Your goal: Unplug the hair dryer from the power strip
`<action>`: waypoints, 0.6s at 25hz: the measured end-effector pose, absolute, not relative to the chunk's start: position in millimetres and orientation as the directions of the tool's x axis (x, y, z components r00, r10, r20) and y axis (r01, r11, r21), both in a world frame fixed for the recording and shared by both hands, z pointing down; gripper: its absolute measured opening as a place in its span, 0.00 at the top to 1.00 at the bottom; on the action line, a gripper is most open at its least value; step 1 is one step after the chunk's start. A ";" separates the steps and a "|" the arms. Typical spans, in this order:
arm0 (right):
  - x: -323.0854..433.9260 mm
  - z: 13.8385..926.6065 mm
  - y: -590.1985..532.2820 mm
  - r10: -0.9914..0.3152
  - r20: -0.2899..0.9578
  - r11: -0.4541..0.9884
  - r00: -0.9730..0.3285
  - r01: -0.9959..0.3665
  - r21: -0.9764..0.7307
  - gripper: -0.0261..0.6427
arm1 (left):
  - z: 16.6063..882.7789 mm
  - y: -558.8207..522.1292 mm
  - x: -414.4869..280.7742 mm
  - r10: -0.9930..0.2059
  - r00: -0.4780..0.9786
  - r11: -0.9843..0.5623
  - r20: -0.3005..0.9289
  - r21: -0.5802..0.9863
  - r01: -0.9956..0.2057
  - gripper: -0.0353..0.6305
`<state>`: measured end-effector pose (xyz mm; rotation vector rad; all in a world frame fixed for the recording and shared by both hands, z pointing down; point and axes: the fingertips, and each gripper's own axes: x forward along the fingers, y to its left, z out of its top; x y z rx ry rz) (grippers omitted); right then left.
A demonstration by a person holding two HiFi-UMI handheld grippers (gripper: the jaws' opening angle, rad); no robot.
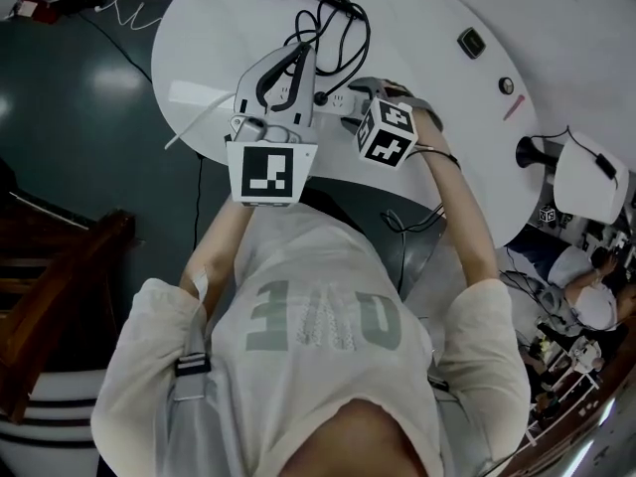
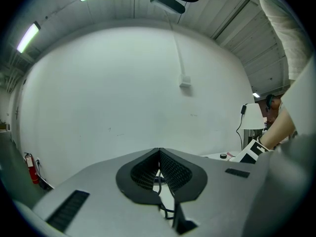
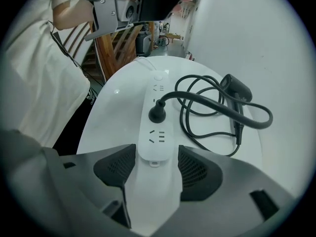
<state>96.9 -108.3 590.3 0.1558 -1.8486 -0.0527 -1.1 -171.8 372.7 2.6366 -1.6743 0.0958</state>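
Note:
A white power strip point(image 3: 156, 127) lies on the round white table point(image 3: 118, 98), with the hair dryer's black plug point(image 3: 157, 113) seated in a middle socket. The black hair dryer point(image 3: 236, 90) rests to the right beside its looped cable point(image 3: 197, 107). My right gripper point(image 3: 155, 158) points steeply down, open, its pads straddling the strip's near end without visibly pressing on it. In the head view it hangs over the strip point(image 1: 336, 101). My left gripper point(image 2: 159, 153) is shut on nothing and points level at the wall, above the cable point(image 1: 333, 38) and left of the right gripper point(image 1: 364, 93).
The table's near edge runs just below both grippers in the head view. Two small dark items point(image 1: 472, 41) lie at the table's far right. A white lamp point(image 1: 586, 179) stands beyond the right edge, wooden steps point(image 1: 60, 276) on the dark floor at left.

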 end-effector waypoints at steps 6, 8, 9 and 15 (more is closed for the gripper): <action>93.0 597.1 -109.5 -0.134 0.959 0.990 -0.250 -0.065 0.122 0.60 | 381.7 -170.2 -6.6 -0.908 0.413 -0.414 0.076 -0.008 -0.910 0.93; 92.7 596.9 -109.1 -0.140 0.957 0.989 -0.253 -0.071 0.126 0.60 | 383.4 -168.9 -7.6 -0.906 0.416 -0.418 0.078 -0.013 -0.908 0.93; 92.3 596.7 -109.1 -0.140 0.956 0.989 -0.257 -0.072 0.126 0.60 | 384.9 -168.5 -8.2 -0.905 0.416 -0.419 0.083 -0.012 -0.908 0.93; 92.0 598.1 -109.0 -0.136 0.961 0.990 -0.240 -0.069 0.123 0.60 | 391.3 -168.7 -9.1 -0.904 0.416 -0.416 0.097 0.014 -0.909 0.93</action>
